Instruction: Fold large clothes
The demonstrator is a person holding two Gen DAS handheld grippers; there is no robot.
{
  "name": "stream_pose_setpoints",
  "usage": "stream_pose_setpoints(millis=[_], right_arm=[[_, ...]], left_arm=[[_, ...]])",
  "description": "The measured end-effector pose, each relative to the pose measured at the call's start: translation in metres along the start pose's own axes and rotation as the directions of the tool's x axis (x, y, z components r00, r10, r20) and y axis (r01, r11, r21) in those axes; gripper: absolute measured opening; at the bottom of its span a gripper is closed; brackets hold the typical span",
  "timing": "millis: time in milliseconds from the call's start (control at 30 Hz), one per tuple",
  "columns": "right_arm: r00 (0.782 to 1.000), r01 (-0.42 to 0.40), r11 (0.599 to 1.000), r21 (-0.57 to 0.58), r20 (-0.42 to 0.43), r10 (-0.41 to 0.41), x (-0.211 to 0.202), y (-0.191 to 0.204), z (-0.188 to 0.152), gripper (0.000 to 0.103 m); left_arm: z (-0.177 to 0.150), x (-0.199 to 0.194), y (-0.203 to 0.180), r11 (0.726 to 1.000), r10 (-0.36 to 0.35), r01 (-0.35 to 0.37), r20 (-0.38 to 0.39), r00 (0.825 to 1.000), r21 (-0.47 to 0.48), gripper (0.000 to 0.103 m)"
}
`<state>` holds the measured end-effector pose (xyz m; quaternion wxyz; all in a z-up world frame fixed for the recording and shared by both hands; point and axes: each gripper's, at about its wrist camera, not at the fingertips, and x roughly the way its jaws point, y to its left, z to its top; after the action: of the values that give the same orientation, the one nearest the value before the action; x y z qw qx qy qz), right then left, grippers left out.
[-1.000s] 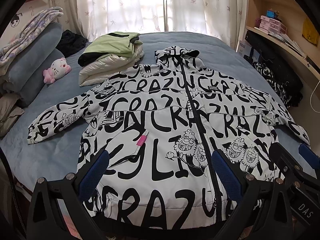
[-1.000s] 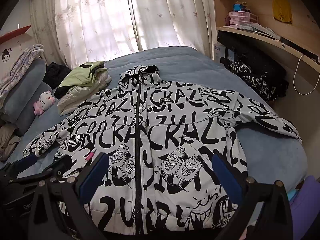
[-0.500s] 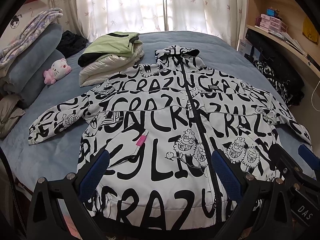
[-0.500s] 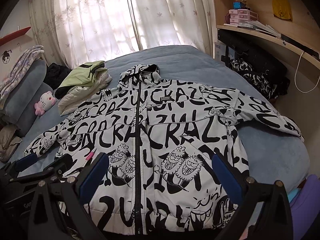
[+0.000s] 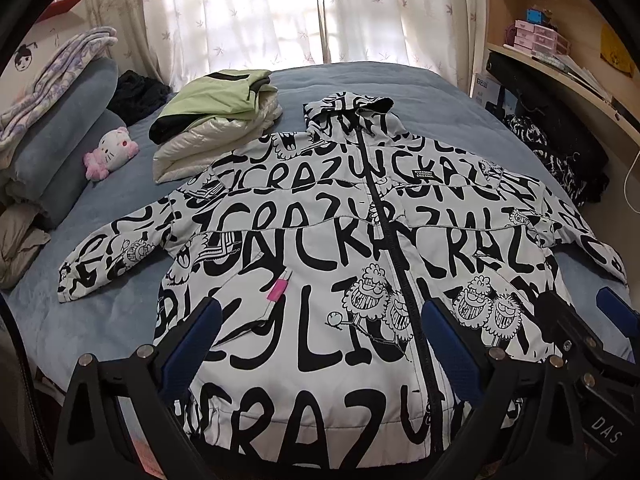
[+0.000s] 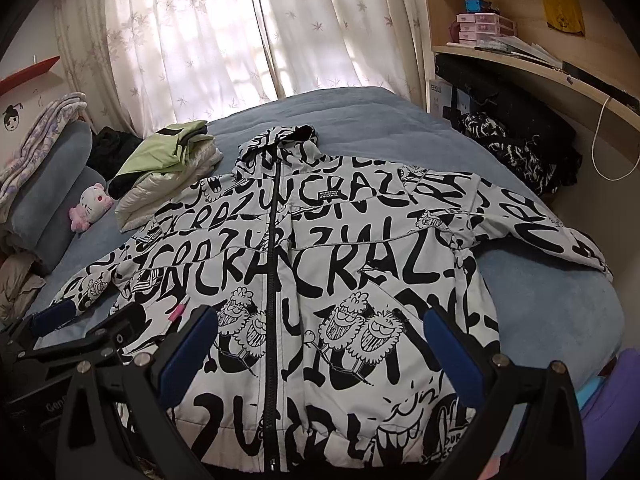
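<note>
Sunlight is shining in through a big window point(image 5: 276, 20) and glowing behind thin white curtains point(image 6: 320, 28) with little leaf shapes on them. A wide bed with a soft blue cover point(image 6: 360, 112) is filling most of the room. Blue-grey pillows point(image 5: 68, 120) are leaning in a pile at the left side, and a striped blanket point(image 5: 52, 68) is lying on top of them. A light wooden shelf point(image 6: 532, 68) is running along the right wall, and small pink boxes point(image 6: 484, 28) are sitting on it. A white cord point(image 6: 600, 148) is hanging down from the shelf.
</note>
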<state>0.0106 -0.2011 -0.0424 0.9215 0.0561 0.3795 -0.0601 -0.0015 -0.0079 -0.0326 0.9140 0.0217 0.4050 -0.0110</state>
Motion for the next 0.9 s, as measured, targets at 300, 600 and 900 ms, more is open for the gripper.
stream_pose_setpoints(millis=[300, 600, 900], right_arm=[[0.999, 0.016, 1.000, -0.017, 0.041, -0.016, 0.004, 0.000, 0.014, 0.103], [0.994, 0.070, 0.997, 0.007, 0.080, -0.071, -0.011, -0.008, 0.035, 0.103], [0.963, 0.230, 0.970, 0.078, 0.128, -0.238, -0.037, -0.057, 0.039, 0.103]], left_arm=[[0.041, 0.009, -0.030, 0.999, -0.008, 0.007, 0.009, 1.000, 0.049, 0.089], [0.096, 0.017, -0.069, 0.997, -0.001, -0.008, 0.112, 0.994, 0.082, 0.089], [0.162, 0.040, -0.106, 0.989, -0.143, 0.134, 0.182, 0.973, 0.062, 0.089]])
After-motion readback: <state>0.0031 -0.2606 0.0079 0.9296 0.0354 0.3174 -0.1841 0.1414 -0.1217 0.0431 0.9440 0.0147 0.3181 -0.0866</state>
